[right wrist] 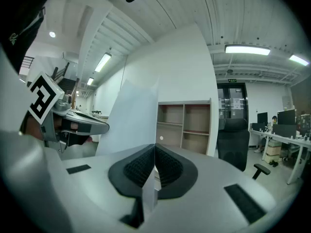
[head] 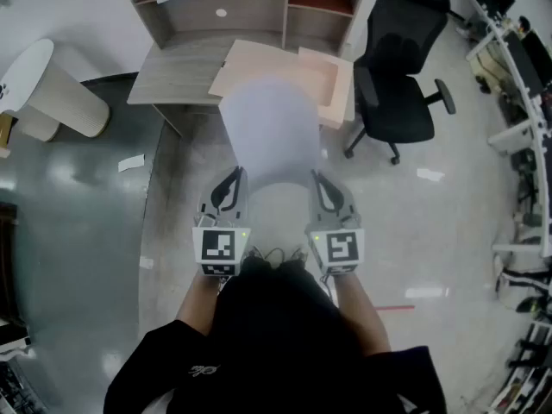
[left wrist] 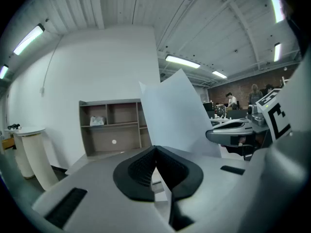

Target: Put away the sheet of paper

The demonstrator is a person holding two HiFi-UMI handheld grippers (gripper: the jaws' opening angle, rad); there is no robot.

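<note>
Sheet carry in mid-air, judged as the approach to the drop-off. White sheet of paper pinched at its near edge. Left gripper clamped shut on the near-left part, right gripper clamped shut on the near-right part. Left gripper view: ribbed black pads pressed together with the paper edge between. Right gripper view the same, pads closed on the thin edge. Sheet off every surface, above grey floor, between the person and light wood desk. Far edge overlaps pale peach flat box on that desk in head view; touching or above it, cannot tell.

To do it well:
- Advance both grippers together toward the far side, level with each other and at the same spacing, so no tear or buckle across the near edge.
- Avoid pulling apart.
- Lower the far edge first onto the target, probably the peach box, though that is only a guess.
- Release both sides together once the paper lies flat.
- Mind black office chair at right, well apart from the sheet.

Long axis near-to-far, free short edge pointing far toward the desk and grey open shelf unit. Bowed, not flat, rising up and away from the jaws in both gripper views.
</note>
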